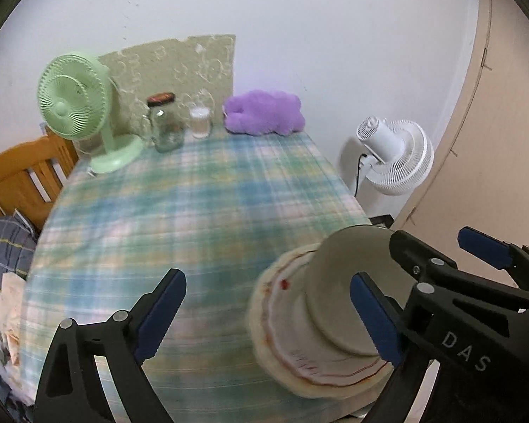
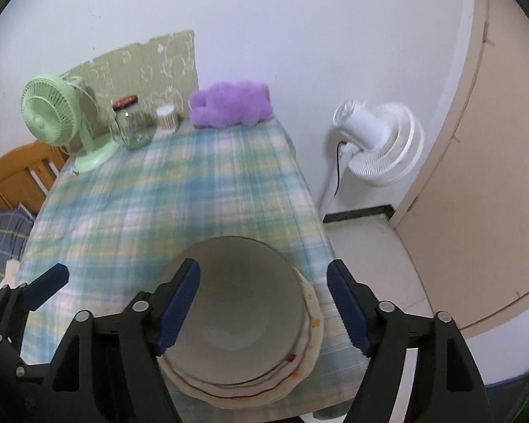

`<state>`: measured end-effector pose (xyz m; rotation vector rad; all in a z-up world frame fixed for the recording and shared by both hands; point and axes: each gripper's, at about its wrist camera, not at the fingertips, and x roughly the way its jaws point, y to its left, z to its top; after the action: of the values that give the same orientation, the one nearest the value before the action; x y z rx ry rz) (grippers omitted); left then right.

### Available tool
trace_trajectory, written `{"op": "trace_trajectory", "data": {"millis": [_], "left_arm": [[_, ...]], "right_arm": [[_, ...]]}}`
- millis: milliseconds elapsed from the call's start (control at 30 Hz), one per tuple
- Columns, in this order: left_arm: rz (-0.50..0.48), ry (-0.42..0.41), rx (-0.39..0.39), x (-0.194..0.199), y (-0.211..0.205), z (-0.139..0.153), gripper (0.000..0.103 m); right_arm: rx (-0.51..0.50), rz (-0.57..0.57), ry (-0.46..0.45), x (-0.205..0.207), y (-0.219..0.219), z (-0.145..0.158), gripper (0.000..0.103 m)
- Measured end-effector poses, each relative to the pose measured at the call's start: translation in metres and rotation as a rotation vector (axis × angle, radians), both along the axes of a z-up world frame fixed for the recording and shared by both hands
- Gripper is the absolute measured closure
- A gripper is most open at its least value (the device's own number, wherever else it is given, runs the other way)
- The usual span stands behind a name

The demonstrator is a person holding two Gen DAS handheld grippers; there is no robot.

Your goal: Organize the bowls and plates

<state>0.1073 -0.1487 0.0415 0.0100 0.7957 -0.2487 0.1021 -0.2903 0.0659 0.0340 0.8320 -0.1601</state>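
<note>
A pale bowl (image 2: 236, 303) sits in a stack of red-rimmed plates (image 2: 310, 349) at the near right corner of the table, on its plaid cloth (image 2: 180, 190). The right gripper (image 2: 264, 306) hangs over the bowl, jaws spread wide, nothing clamped. The left gripper (image 1: 268, 313) is just left of the stack, jaws likewise apart and empty. At the table's far end stand a green fan (image 1: 77, 105), a glass jar (image 1: 165, 123), a cup (image 1: 200, 121) and a purple plush (image 1: 264, 111); a white fan (image 2: 377, 141) stands on the floor.
</note>
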Motion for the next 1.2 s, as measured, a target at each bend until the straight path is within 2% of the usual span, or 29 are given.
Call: {"op": "trace_trajectory", "data": {"millis": [233,467,600,833,1200], "left_arm": [[0.024,-0.066,0.024,-0.018,0.062,-0.003,0.007],[0.130,-0.132,0.049,-0.038,0.123,-0.020,0.005],[0.192,-0.135,0.052,-0.054,0.145,-0.030,0.005],[0.274,-0.193,0.008,-0.088,0.169,-0.038,0.004],[0.259,-0.235,0.038,-0.118,0.166,-0.050,0.001]], "right_arm": [[0.026,-0.001,-0.053,-0.020,0.058,-0.003,0.021],[0.040,0.038,-0.108,-0.037,0.106,-0.021,0.020],[0.038,0.095,-0.133,-0.048,0.121,-0.032,0.020],[0.023,0.123,-0.166,-0.076,0.132,-0.039,0.019],[0.018,0.142,-0.203,-0.114,0.135,-0.059,0.017]]}}
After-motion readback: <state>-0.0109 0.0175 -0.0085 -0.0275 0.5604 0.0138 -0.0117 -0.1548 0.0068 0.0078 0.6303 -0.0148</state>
